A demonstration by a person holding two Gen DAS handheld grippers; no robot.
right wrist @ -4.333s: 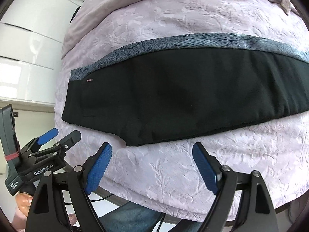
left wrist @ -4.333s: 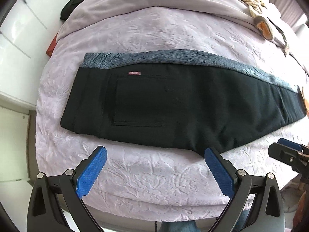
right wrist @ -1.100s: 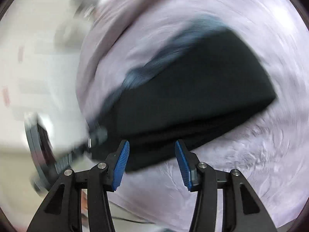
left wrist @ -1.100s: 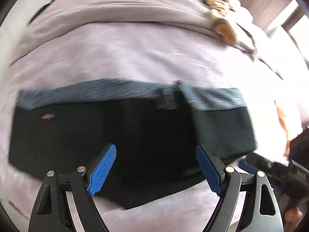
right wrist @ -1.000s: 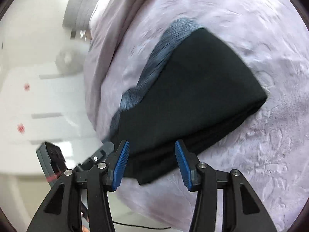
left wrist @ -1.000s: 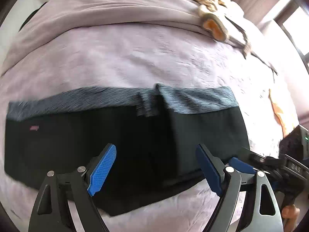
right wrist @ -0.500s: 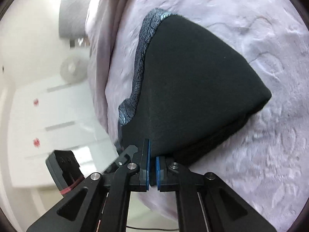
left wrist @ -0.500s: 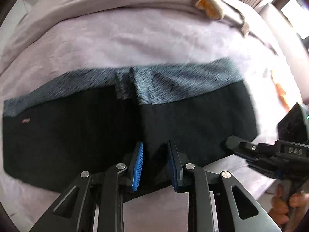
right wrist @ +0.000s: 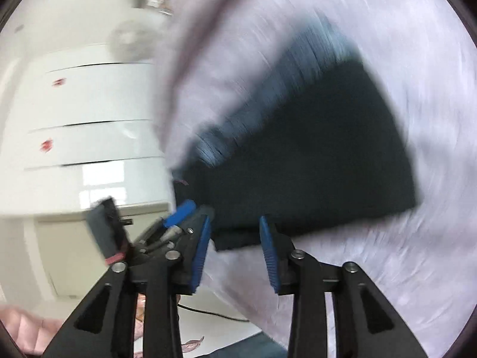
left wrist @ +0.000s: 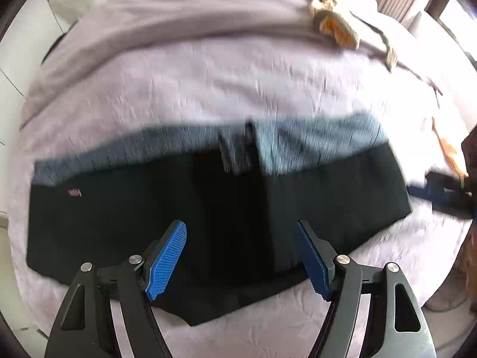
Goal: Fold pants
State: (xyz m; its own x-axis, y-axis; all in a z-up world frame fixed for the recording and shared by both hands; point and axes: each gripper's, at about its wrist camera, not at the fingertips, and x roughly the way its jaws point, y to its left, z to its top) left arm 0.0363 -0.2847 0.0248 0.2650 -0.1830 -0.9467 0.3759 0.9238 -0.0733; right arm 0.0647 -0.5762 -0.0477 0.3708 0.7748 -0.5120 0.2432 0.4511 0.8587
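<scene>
Black pants (left wrist: 125, 217) with a blue-grey side stripe lie on the lilac bedspread (left wrist: 226, 83), the leg end folded back over the middle. My left gripper (left wrist: 241, 259) is open and empty, hovering over the near edge of the folded pants. My right gripper (right wrist: 235, 244) is open and empty by the pants' near edge (right wrist: 313, 179). The right gripper also shows at the right edge of the left wrist view (left wrist: 438, 197), beside the fold. The left gripper shows in the right wrist view (right wrist: 179, 211). Both views are motion-blurred.
A tan and orange garment (left wrist: 331, 21) lies at the far side of the bed. A white drawer unit (right wrist: 89, 119) stands beyond the bed's left edge. A cable (right wrist: 214, 313) runs on the floor below the bed edge.
Both grippers were shut on the pants' near edge half a second ago and have opened, letting the folded leg lie. Both have pulled back a little.
</scene>
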